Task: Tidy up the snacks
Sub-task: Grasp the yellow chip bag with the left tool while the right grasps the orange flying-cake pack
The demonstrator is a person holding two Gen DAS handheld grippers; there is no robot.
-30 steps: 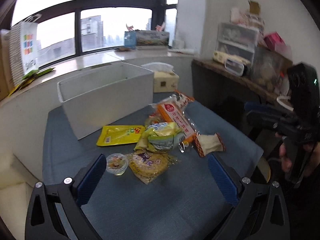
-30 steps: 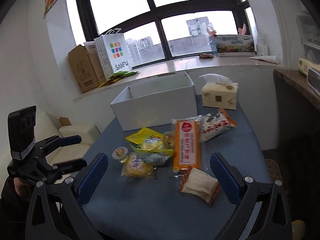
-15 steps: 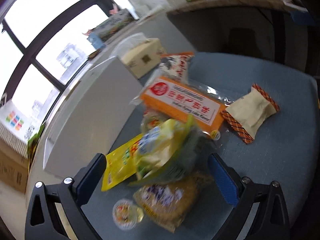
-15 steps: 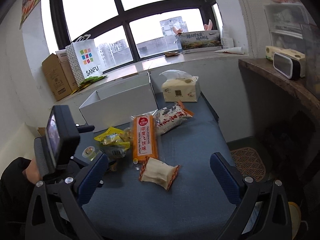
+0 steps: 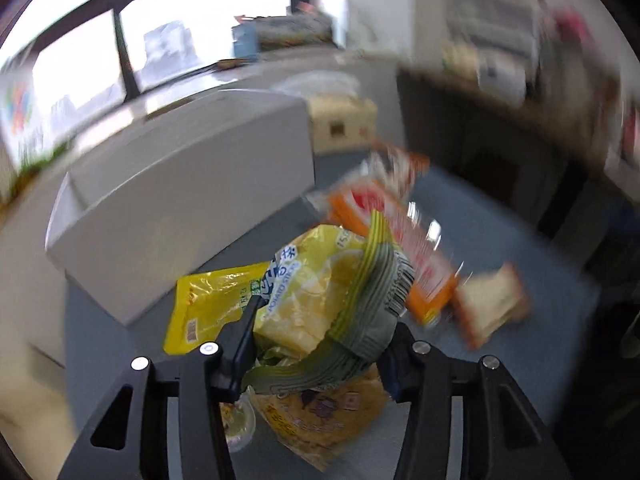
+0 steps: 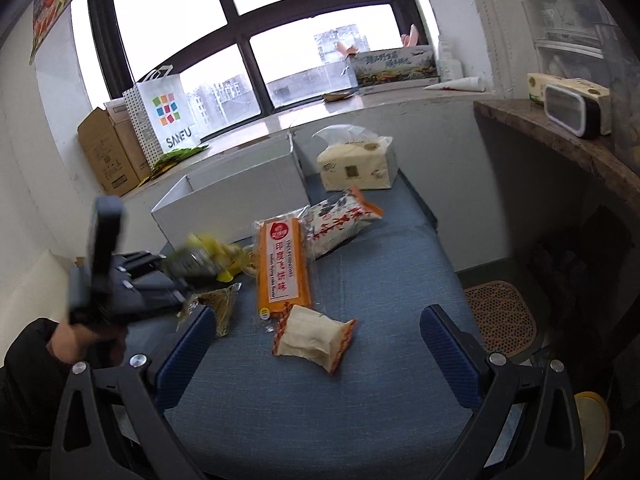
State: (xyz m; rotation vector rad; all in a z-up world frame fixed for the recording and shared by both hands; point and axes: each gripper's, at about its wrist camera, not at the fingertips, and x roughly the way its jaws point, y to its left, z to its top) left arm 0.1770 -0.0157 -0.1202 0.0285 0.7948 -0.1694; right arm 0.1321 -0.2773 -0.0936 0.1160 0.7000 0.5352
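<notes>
My left gripper (image 5: 320, 344) is shut on a yellow-green snack bag (image 5: 324, 292) and holds it above the blue table (image 5: 500, 248); the view is blurred. The bag and left gripper also show in the right wrist view (image 6: 200, 258). Under it lie a flat yellow packet (image 5: 208, 304), a round biscuit pack (image 5: 320, 420) and a small jelly cup (image 5: 238, 428). A long orange pack (image 6: 284, 266), a white-red rice-cracker bag (image 6: 340, 222) and a beige wrapped cake (image 6: 312, 338) lie on the table. My right gripper (image 6: 316, 354) is open and empty, just short of the cake.
An open white box (image 6: 236, 196) stands at the table's back left. A tissue pack (image 6: 358, 166) stands behind the snacks. A window ledge holds cardboard boxes (image 6: 108, 148) and a paper bag (image 6: 164, 118). A wooden shelf (image 6: 560, 140) runs along the right.
My left gripper moved in onto the snack pile, closed on the yellow-green bag and lifted it. My right gripper stayed open and came nearer to the beige cake.
</notes>
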